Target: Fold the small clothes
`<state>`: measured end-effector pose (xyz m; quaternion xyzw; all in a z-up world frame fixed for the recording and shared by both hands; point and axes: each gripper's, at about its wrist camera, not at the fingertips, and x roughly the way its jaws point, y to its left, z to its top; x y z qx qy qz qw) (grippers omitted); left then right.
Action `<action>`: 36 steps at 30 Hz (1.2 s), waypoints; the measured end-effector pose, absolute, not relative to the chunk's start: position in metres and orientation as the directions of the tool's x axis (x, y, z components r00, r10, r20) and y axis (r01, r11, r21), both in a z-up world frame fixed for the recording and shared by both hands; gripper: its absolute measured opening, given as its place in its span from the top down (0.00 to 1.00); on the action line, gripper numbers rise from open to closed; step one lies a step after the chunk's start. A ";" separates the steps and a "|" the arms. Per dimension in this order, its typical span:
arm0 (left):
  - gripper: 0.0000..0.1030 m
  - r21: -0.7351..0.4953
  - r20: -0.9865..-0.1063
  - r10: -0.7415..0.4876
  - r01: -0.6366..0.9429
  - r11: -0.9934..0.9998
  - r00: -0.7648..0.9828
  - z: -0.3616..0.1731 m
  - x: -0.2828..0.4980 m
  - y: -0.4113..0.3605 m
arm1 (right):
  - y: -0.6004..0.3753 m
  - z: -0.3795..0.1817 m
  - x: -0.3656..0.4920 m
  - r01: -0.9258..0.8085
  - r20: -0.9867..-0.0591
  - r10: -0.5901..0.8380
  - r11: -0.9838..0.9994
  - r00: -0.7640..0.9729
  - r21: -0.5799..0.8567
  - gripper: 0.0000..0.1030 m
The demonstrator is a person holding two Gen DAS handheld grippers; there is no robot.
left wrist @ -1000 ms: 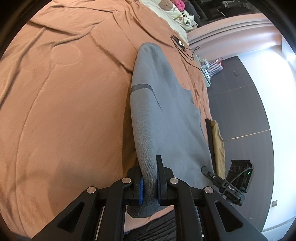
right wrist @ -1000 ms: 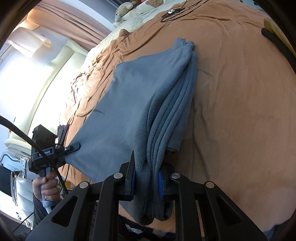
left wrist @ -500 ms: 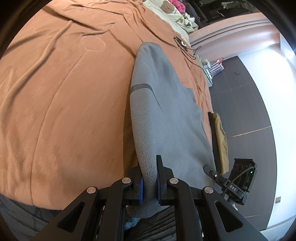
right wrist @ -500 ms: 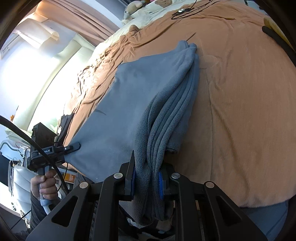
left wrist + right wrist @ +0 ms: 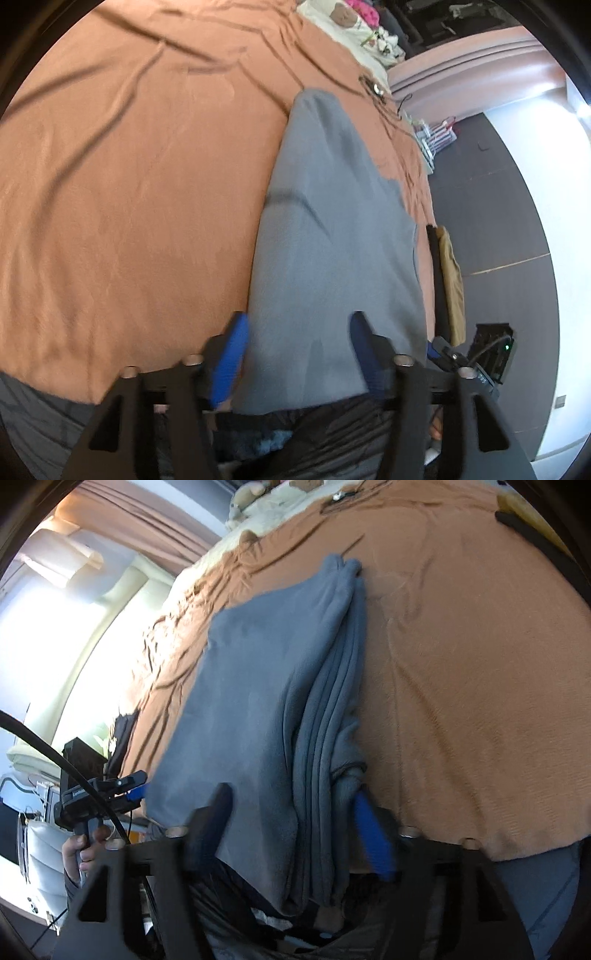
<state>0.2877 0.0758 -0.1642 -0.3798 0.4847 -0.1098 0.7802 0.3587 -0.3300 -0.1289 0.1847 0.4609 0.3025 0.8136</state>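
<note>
Grey garment (image 5: 332, 229) x1, tools x2 (image 5: 297, 325) (image 5: 291, 797)

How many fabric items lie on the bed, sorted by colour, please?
Grey: 1, the folded grey garment, lying between both grippers' opened jaws.
Orange-brown: 1, the bedspread.
Mustard: 1, a cloth at the bed's edge.
Black: 1, a strip beside it.
Total: 4

Your two black grippers
Left gripper (image 5: 297, 325) and right gripper (image 5: 291, 797): blue pads, silver screws, a black cable at 9 o'clock.
</note>
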 end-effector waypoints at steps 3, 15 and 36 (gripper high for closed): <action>0.37 -0.698 -0.669 -0.540 -0.182 0.692 0.511 -0.160 0.300 0.077 | -0.337 -0.126 0.365 -0.305 -0.629 0.656 0.753 0.417 0.584 0.29; 0.37 -0.678 -0.694 -0.532 -0.192 0.710 0.484 -0.177 0.354 0.078 | -0.333 -0.138 0.414 -0.268 -0.615 0.654 0.749 0.440 0.606 0.29; 0.47 -0.669 -0.714 -0.551 -0.192 0.718 0.432 -0.203 0.453 0.093 | -0.301 -0.164 0.527 -0.273 -0.622 0.706 0.706 0.339 0.653 0.51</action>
